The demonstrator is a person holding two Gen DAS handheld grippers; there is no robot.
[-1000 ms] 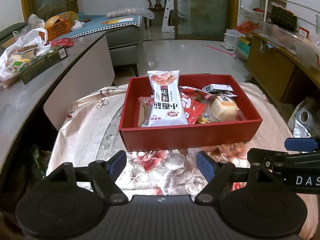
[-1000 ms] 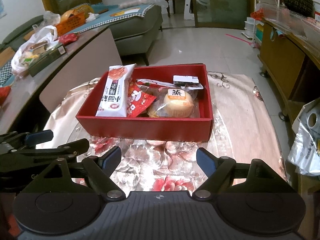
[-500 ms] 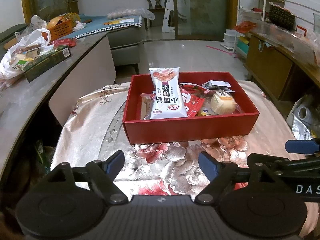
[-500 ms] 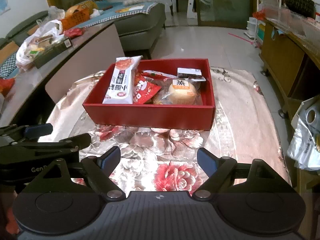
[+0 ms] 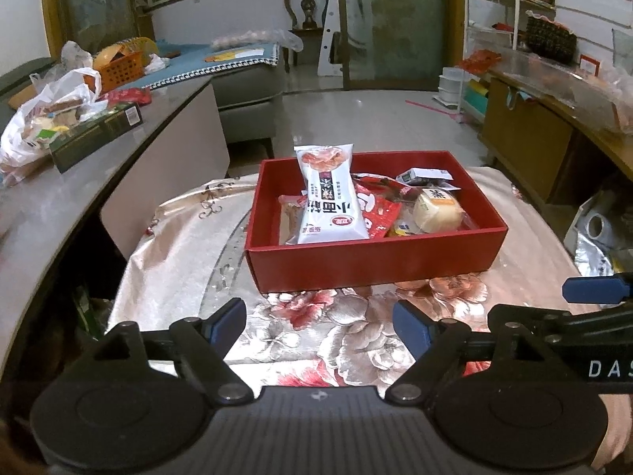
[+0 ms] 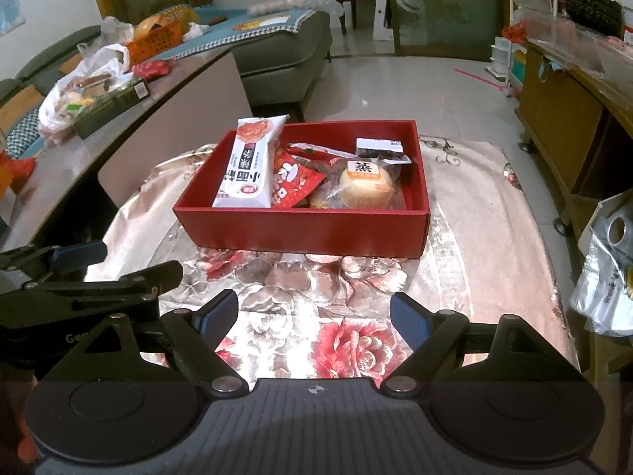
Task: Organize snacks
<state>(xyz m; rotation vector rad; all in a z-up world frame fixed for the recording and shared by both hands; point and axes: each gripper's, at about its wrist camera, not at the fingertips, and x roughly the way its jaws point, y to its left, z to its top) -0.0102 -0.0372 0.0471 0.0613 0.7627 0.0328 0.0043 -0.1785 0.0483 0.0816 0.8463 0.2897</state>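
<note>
Currently, both grippers hover over the floral-clothed desk (image 6: 474,213), short of the red box (image 5: 372,265). The left gripper (image 5: 320,322) and right gripper (image 6: 314,312) each have jaws set wide with nothing between them. The box holds a white packet (image 5: 330,202) leaning on its far wall, a red packet (image 6: 290,182), and a bun (image 6: 366,184).

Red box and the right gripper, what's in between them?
Only flowered tablecloth lies between the red box and the right gripper, seen in the right wrist view.
</note>
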